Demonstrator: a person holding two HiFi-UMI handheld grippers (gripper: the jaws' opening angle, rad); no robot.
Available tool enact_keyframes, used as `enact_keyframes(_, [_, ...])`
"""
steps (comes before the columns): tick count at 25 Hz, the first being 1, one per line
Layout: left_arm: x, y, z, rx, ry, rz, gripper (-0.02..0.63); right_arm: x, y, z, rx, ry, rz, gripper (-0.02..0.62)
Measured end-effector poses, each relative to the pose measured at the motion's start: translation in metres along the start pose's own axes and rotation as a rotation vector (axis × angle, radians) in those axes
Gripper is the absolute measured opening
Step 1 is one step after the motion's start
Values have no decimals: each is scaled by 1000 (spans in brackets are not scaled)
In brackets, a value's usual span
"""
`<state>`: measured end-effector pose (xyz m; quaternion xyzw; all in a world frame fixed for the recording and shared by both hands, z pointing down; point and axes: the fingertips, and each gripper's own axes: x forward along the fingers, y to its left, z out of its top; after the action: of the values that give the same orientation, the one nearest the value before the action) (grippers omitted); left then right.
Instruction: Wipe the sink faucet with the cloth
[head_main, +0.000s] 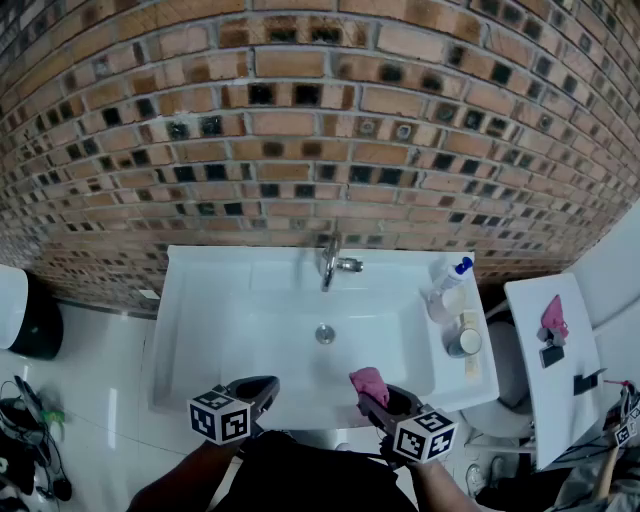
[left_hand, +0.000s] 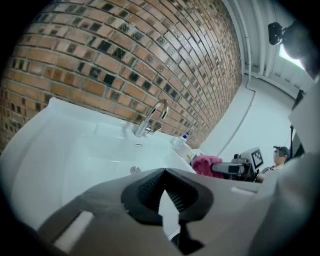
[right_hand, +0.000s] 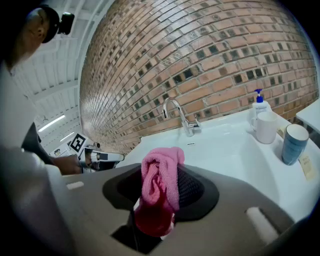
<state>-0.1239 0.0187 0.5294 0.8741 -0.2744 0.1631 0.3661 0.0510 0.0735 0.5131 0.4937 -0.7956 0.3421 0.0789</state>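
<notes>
Pinching the pink cloth (right_hand: 167, 167), the right gripper (right_hand: 159, 176) has its jaws closed on the bunched fabric. The fabric hides where they meet, and its lower end sinks into shadow. The left gripper (left_hand: 163, 175) carries nothing, its jaws touching at the tips with a sliver of gap behind. Both hover at the sink's (head_main: 200, 300) near rim, well apart from the faucet (head_main: 329, 262) by the brick wall (head_main: 300, 120).

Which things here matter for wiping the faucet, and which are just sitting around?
For the job: pink cloth clamped in the right gripper; faucet; sink.
Just lying about: pump bottle, white mug, blue-grey cup, all on the sink's right ledge.
</notes>
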Motion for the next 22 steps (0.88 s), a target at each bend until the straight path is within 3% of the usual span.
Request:
enact_keyframes(6, [4, 21, 8, 49, 38, -57, 6, 28, -4, 35, -58, -57, -36, 175])
enact_keyframes(13, [10, 35, 18, 51, 63, -83, 6, 38, -9, 72, -51, -179, -32, 172])
enact_keyframes(17, [20, 41, 22, 30, 54, -60, 6, 54, -33, 88, -95, -162, -47, 172])
enact_keyframes(22, [36, 41, 27, -25, 30, 2, 6, 77, -78, 121, -48, -183, -39, 173])
